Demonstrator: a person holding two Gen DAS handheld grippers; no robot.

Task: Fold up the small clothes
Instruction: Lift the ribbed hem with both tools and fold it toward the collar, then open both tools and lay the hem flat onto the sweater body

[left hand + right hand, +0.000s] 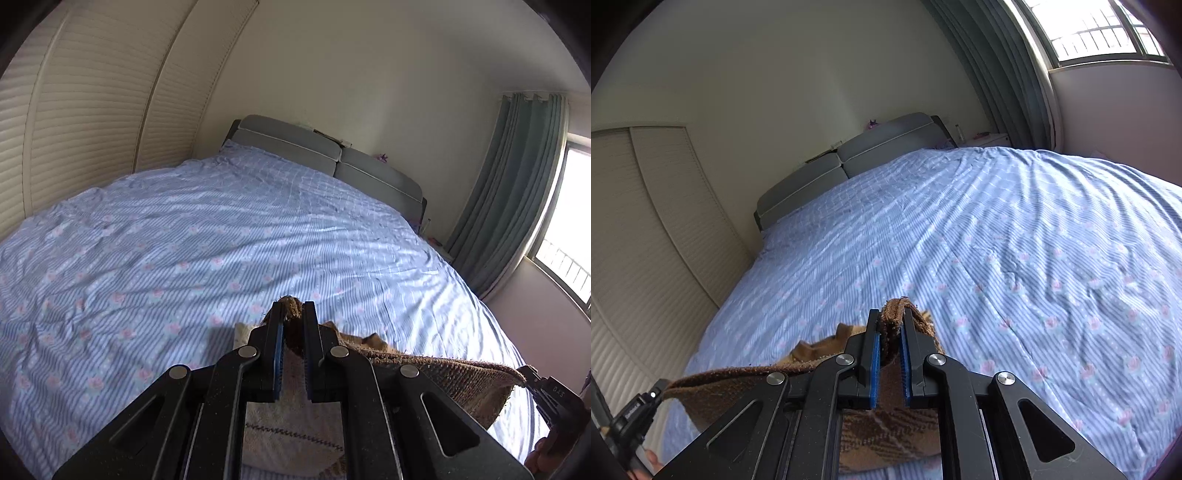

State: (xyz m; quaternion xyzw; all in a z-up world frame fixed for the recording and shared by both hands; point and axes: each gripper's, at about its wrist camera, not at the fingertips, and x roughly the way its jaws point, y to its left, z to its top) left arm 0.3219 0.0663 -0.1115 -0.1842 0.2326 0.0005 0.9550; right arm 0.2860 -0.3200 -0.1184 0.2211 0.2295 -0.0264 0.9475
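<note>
Two claws (293,314) (891,321), brown garment (443,373), striped bedsheet (184,240).

Daylight pours in through the window (1097,29), which is blown out to near white in both views, with only its bars showing faintly. It falls across the bedspread (221,229), raking the wrinkles into soft bright ridges and shallow shadows. The wall (351,74) stays evenly lit and pale; the curtain (513,184) looks dull beside the glare. Both pictures bulge strongly, straight lines bowing toward dark, vignetted corners. Near parts at the bottom sit in shade, slightly soft.
</note>
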